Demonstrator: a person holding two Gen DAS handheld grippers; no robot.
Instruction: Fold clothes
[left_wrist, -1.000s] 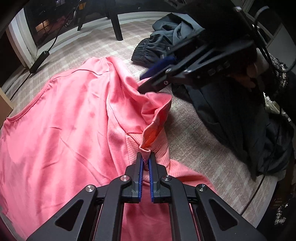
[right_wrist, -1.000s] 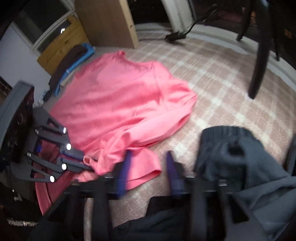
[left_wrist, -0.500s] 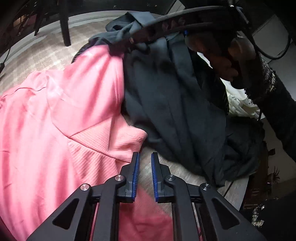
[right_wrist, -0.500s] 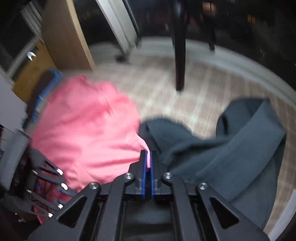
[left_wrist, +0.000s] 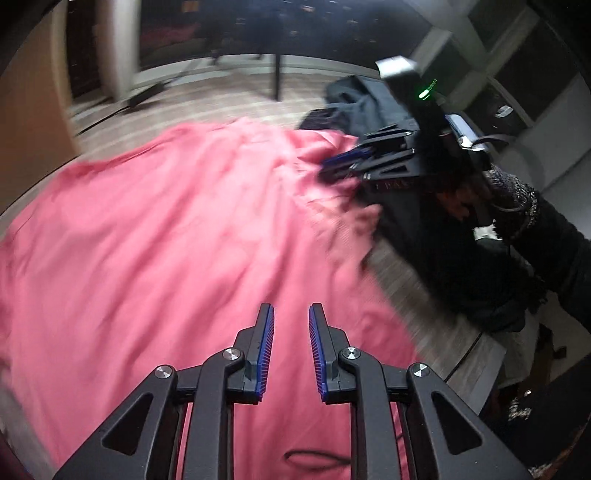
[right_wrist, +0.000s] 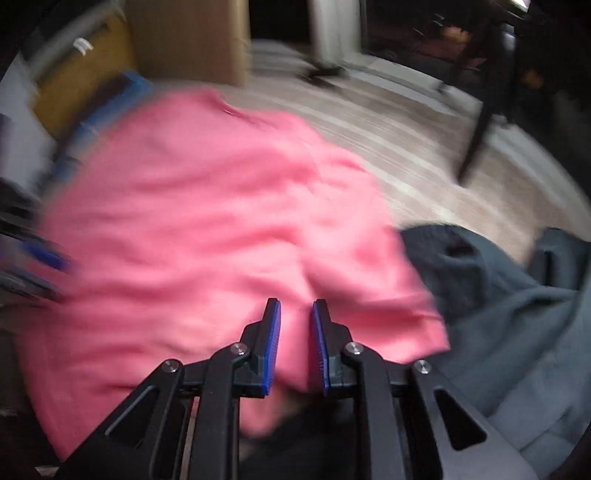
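Left wrist view: the left gripper (left_wrist: 291, 314) hangs over the pink shirt (left_wrist: 177, 236) w/ its blue-padded fingers (left_wrist: 266, 343) spread apart and nothing between them. The shirt lies spread on the checked rug (left_wrist: 236, 99), filling most of the floor below and ahead of the fingers, rumpled along its right edge. Whether the tips touch the cloth or just hover, can't tell.

Far right of that view, the right gripper (left_wrist: 332, 166) sits at the shirt's far right edge, just beside a heap of dark clothes (left_wrist: 443, 236). Its blue tips point at the pink folds, but it's blurred there.

Right wrist view: the right gripper (right_wrist: 296, 314) is also released, fingers (right_wrist: 272, 339) parted w/ a gap, pink cloth (right_wrist: 207, 229) seen through the gap and beneath. Nothing pinched. The shirt's near corner runs under the fingers to the right and stops against the grey garment (right_wrist: 509, 317), which lies touching or overlapping it; blur hides which. The left gripper shows only as a smear at the left edge.

Containers: a blue tray-like thing (right_wrist: 110, 107) beyond the shirt's far left side, next to a wooden cabinet (right_wrist: 192, 40). Too blurred to see contents. A dark chair leg (right_wrist: 480, 125) stands on the rug, well apart from the shirt.
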